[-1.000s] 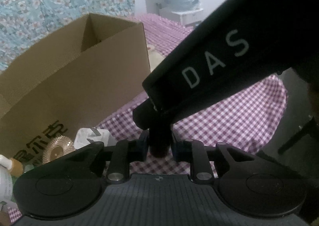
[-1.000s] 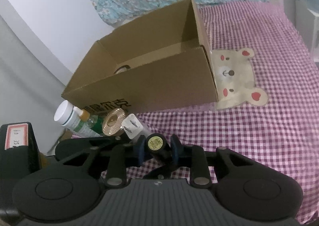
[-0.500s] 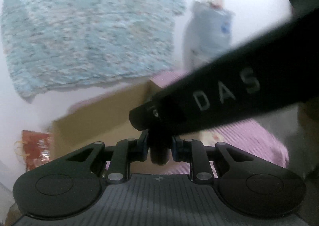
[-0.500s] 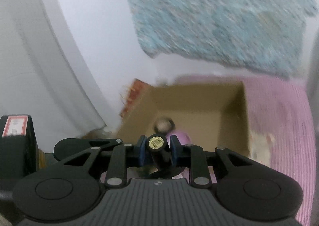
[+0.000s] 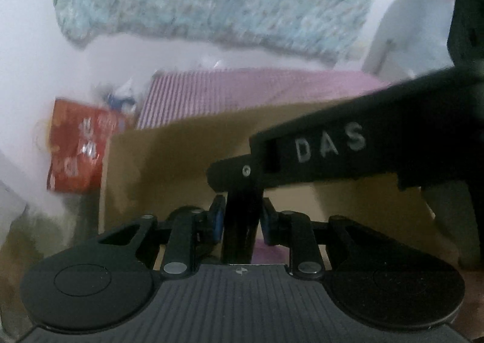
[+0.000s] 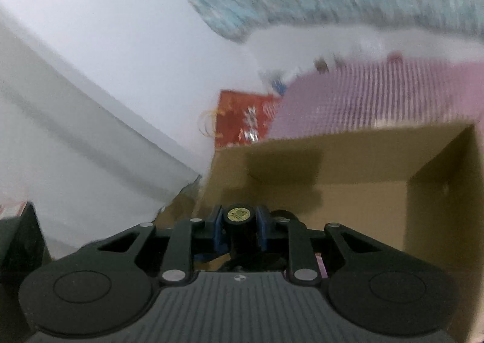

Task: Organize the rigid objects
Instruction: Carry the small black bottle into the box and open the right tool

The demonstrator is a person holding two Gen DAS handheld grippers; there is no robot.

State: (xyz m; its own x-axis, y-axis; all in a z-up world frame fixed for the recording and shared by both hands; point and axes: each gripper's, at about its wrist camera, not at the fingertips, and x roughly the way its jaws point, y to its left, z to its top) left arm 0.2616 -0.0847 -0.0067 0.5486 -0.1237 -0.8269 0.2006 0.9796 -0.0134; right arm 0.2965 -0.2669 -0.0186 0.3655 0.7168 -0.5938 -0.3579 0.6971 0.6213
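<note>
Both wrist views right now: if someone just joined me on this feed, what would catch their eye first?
Probably the black bar lettered DAS, crossing the left view from the right edge down into the shut left hand-held gripper. Next, the open cardboard box filling the middle and right of the right view, where the right hand-held gripper clamps a black cylinder with a yellow label. A red packet stands behind the box's left corner.
</note>
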